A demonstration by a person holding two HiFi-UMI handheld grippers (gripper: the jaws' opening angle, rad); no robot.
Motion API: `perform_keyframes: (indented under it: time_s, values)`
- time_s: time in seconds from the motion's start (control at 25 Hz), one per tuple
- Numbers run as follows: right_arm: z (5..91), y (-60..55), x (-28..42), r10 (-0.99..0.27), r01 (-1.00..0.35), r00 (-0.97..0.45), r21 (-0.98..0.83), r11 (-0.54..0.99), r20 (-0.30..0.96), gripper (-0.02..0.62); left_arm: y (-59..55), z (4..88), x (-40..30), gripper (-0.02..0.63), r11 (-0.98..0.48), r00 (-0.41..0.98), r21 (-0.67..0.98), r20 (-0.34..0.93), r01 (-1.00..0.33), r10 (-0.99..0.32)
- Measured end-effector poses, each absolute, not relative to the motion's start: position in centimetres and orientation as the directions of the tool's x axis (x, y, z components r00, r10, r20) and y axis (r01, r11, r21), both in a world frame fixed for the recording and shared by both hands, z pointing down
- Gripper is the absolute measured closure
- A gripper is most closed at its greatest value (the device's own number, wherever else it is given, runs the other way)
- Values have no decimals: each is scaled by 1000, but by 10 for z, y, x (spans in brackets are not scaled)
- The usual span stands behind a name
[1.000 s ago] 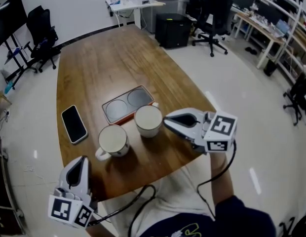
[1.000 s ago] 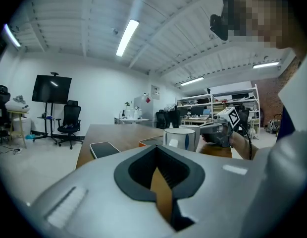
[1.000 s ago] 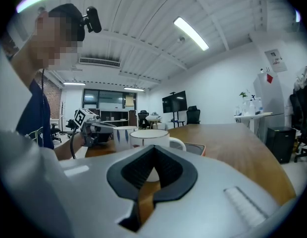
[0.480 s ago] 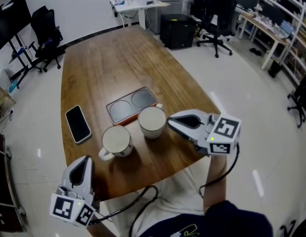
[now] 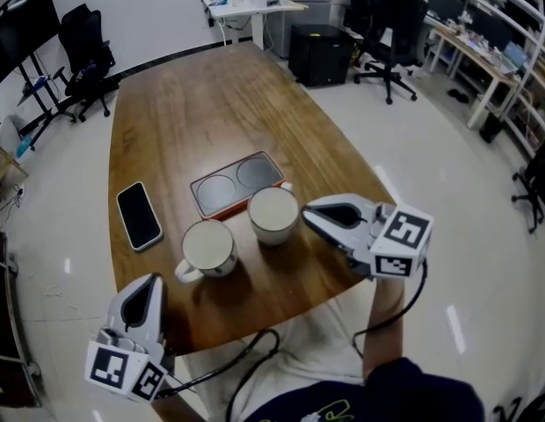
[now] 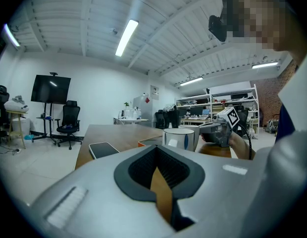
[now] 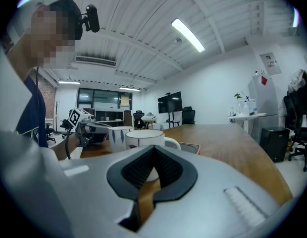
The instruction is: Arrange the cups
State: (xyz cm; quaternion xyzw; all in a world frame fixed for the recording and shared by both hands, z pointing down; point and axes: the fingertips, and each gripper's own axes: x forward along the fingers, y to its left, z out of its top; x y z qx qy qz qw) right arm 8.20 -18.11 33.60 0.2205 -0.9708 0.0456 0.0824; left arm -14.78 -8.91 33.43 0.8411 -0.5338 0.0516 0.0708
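Observation:
Two white cups stand side by side near the front of the wooden table (image 5: 202, 112). The left cup (image 5: 207, 246) has its handle at the lower left. The right cup (image 5: 273, 214) stands against the near edge of a dark two-well tray (image 5: 237, 184). My right gripper (image 5: 306, 214) is shut and empty, its tips level just right of the right cup, apart from it. In the right gripper view that cup (image 7: 143, 135) is straight ahead, with the other cup (image 7: 116, 133) behind it. My left gripper (image 5: 148, 281) hangs shut and empty at the table's front left edge, short of the left cup (image 6: 179, 138).
A black phone (image 5: 138, 215) lies face up left of the cups. The tray has an orange rim and two round wells. Office chairs (image 5: 382, 25), a black cabinet (image 5: 321, 53) and desks stand beyond the table's far end. A cable runs under the front edge.

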Motion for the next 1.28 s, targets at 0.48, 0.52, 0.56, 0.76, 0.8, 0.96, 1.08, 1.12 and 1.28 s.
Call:
perform_keyframes:
  time_s: [0.48, 0.52, 0.56, 0.76, 0.8, 0.96, 1.08, 1.12, 1.28]
  values:
    - [337, -181, 83, -420, -434, -890, -47, 900, 180, 587, -88, 333, -147, 603, -421, 425, 58, 160, -905, -891]
    - [336, -181, 83, -420, -434, -889, -49, 899, 181, 587, -88, 333, -147, 603, -422, 425, 58, 160, -905, -891]
    - [336, -181, 83, -419, -434, -890, -51, 899, 180, 587, -88, 332, -147, 603, -422, 425, 57, 159, -905, -891]
    - [335, -177, 80, -391, -406, -902, -52, 912, 180, 588, -88, 330, -147, 603, -420, 424, 56, 158, -906, -892]
    - [335, -175, 79, -381, -395, -907, -52, 917, 180, 588, -88, 330, -147, 603, -420, 424, 56, 159, -906, -892]
    - [335, -174, 78, -379, -392, -908, -47, 919, 178, 589, -89, 332, -147, 603, -422, 425, 56, 157, -905, -891]
    - [333, -175, 78, -379, -393, -908, -48, 918, 177, 589, -89, 331, -146, 603, -422, 425, 56, 158, -905, -891]
    - [333, -175, 79, -380, -393, -908, -46, 918, 176, 589, -89, 331, -146, 603, -422, 425, 56, 158, -905, -891]
    - [334, -174, 78, -378, -392, -908, -46, 919, 180, 590, -88, 330, -147, 603, -419, 422, 55, 158, -906, -893]
